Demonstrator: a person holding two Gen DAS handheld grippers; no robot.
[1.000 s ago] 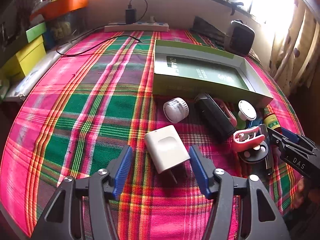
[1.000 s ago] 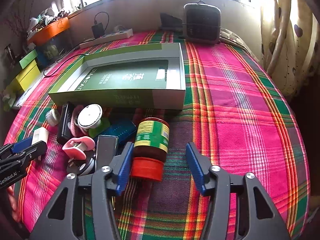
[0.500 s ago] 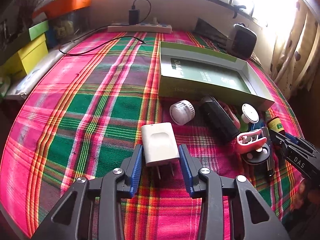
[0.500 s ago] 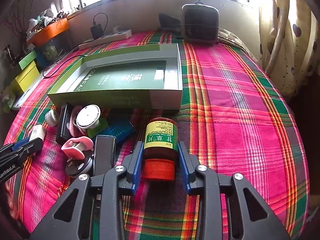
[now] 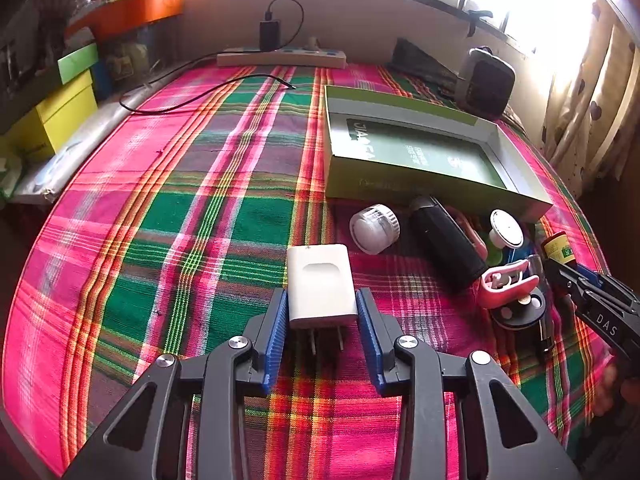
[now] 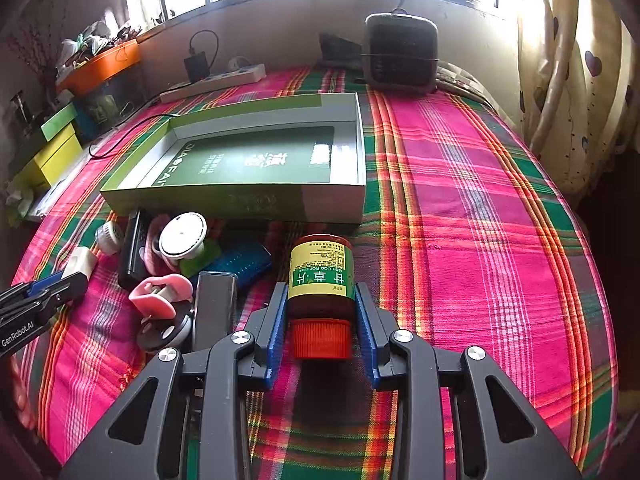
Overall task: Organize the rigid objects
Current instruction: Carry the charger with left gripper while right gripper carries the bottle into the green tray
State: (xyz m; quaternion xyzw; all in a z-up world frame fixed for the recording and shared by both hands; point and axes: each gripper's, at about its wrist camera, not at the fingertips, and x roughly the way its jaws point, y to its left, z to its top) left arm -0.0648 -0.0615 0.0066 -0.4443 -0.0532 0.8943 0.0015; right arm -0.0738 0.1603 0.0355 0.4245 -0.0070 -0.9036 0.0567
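Observation:
A white plug charger [image 5: 320, 280] lies on the plaid cloth, prongs toward me. My left gripper [image 5: 322, 294] is closing on it, blue pads [image 5: 278, 320] pressed against both of its sides. In the right wrist view, a brown medicine bottle [image 6: 322, 264] with a green-yellow label and red cap lies on its side, and my right gripper [image 6: 321, 288] is shut on it near the cap. An open green box [image 6: 224, 200] sits just behind. The left wrist view shows that box [image 5: 404, 190] at the right, with the bottle [image 5: 558, 246] beyond the clutter.
Between the grippers lies a pile: a white round jar [image 5: 374, 228], a black case [image 5: 444, 244], a pink clip [image 5: 506, 284], a white-capped green item [image 6: 184, 236] and a blue case [image 6: 240, 260]. A heater [image 6: 400, 52] and power strip [image 5: 280, 58] stand at the back.
Both grippers went from wide open to closed: the left onto the white charger, the right onto the medicine bottle. The charger and the bottle now lie straight between the pads.

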